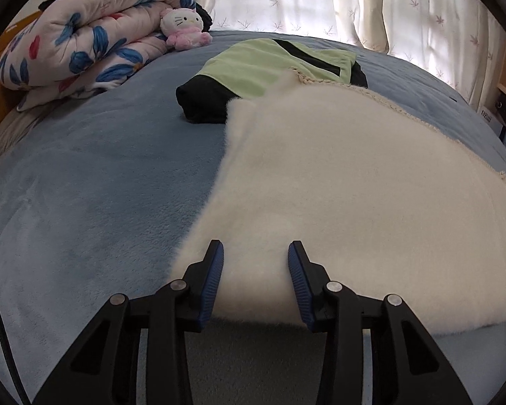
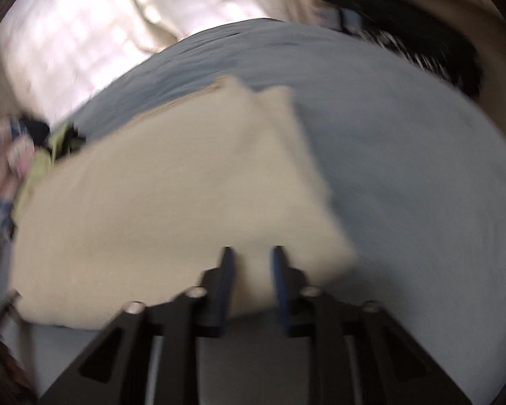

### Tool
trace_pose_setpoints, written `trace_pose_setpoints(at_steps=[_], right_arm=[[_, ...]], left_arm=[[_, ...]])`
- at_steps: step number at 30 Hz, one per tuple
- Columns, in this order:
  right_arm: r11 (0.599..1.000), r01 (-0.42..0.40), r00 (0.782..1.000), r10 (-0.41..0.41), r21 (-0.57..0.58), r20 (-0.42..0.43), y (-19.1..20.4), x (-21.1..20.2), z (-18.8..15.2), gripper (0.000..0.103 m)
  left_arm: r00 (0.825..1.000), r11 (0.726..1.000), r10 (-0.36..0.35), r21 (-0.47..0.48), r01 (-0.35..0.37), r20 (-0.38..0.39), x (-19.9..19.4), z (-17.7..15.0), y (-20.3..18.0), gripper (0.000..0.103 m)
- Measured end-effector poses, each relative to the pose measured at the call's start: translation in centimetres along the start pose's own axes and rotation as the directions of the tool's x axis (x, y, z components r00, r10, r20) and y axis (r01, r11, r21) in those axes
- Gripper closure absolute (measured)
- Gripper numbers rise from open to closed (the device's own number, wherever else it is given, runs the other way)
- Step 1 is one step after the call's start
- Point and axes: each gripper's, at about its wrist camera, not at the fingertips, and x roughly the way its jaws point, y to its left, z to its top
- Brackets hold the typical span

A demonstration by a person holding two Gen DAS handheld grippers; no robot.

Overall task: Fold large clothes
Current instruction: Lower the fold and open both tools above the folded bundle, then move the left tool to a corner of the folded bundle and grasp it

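A bed covered in a blue fleece blanket [image 1: 94, 182] fills both views, with pale patterned curtains [image 1: 320, 0] behind it. A cream fluffy garment [image 1: 337, 185] lies flat across the near part of the bed, its braided edge running along the far right side. Beyond it sits a green and black garment [image 1: 259, 67], touching the cream one's far corner. A rolled floral quilt [image 1: 84, 40] and a white plush cat toy [image 1: 184, 28] rest at the far left.

The left gripper [image 1: 255, 253] hangs over the cream garment's near hem with its blue pads [image 1: 214, 280] clearly apart, cloth showing between them but not pinched. In the blurred right wrist view, the right gripper [image 2: 251, 256] stands near the garment's right front corner, its fingers narrowly apart with cream cloth [image 2: 172, 202] between them; whether they press it cannot be told. Open blanket lies to the left and right of the garment.
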Motion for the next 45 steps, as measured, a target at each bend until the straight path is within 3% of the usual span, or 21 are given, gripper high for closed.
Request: trace_pose_setpoints(at_steps=[5, 9, 13, 15, 30, 41, 44, 45], right_arm=[[0.997, 0.069, 0.997, -0.069, -0.021, 0.016, 1.7, -0.1, -0.2, 0.084], [0.995, 0.089, 0.996, -0.088, -0.049, 0.017, 2.2, -0.4, -0.4, 0.068], [0.998, 0.055, 0.998, -0.055, -0.035, 0.006, 2.6, -1.5, -0.5, 0.068], [0.998, 0.039, 0.999, -0.038, -0.046, 0.014, 3.3, -2.4, -0.6, 0.068], [0.987, 0.027, 0.998, -0.018, -0.156, 0.054, 8.0, -9.6, -2.2, 0.064], [0.969, -0.003, 0.994, 0.03, -0.249, 0.105, 10.8, -14.2, -5.3, 0.057], [0.962, -0.031, 0.991, 0.066, -0.272, 0.119, 11.6, -14.9, -6.3, 0.057], [0.96, -0.036, 0.99, 0.073, -0.277, 0.124, 11.8, -15.0, -6.7, 0.055]], left_arm=[[1.0, 1.0, 0.012, -0.028, -0.013, -0.019, -0.2, 0.5, 0.1, 0.063], [0.999, 0.999, -0.007, -0.044, 0.005, -0.043, -0.4, 0.9, 0.6, 0.063], [0.998, 0.999, 0.001, -0.047, -0.004, -0.068, -1.4, 0.9, 0.6, 0.058], [0.997, 0.999, 0.019, -0.043, -0.023, -0.078, -1.9, 0.9, 0.6, 0.046], [0.995, 0.999, -0.021, 0.035, 0.024, -0.094, -9.5, -0.7, 1.4, 0.045], [0.99, 0.984, -0.124, 0.121, 0.131, -0.06, -15.9, -3.6, 1.2, 0.035], [0.978, 0.972, -0.195, 0.12, 0.202, -0.07, -16.7, -4.4, 1.0, 0.032], [0.966, 0.961, -0.247, 0.105, 0.255, -0.08, -16.7, -4.7, 1.1, 0.031]])
